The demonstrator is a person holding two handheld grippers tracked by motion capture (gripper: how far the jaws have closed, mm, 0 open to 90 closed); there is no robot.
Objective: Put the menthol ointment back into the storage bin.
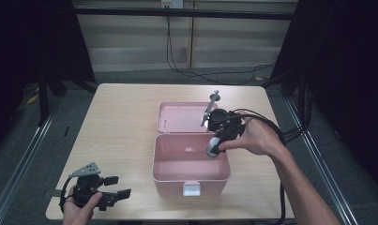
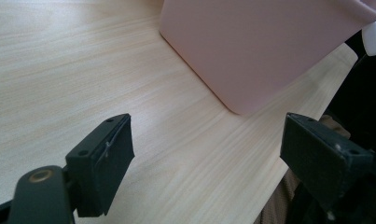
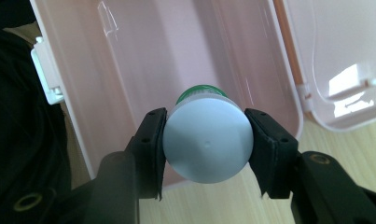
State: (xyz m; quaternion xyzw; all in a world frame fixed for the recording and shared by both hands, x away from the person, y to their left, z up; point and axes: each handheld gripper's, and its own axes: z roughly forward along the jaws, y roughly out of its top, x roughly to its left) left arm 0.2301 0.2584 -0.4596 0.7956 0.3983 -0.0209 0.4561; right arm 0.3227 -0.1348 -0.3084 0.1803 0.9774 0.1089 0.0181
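Here the right gripper (image 3: 205, 151) has its fingers (image 3: 150, 149) clamped on a small bottle (image 3: 206, 144) above the open pink box (image 3: 101, 116). Released tilted, it might roll. The left gripper (image 2: 206, 163), wide open and empty, rests on the counter (image 2: 59, 70).

Table (image 1: 121, 122): pale wood-grain top, smooth, matt with a faint sheen. Pink box (image 1: 190, 176): smooth plastic, glossy inside, white plastic latch (image 1: 192, 189). Bottle (image 3: 207, 140): matt pale plastic base, green cap end; gripper pads (image 2: 112, 161) look matt black, rubbery.
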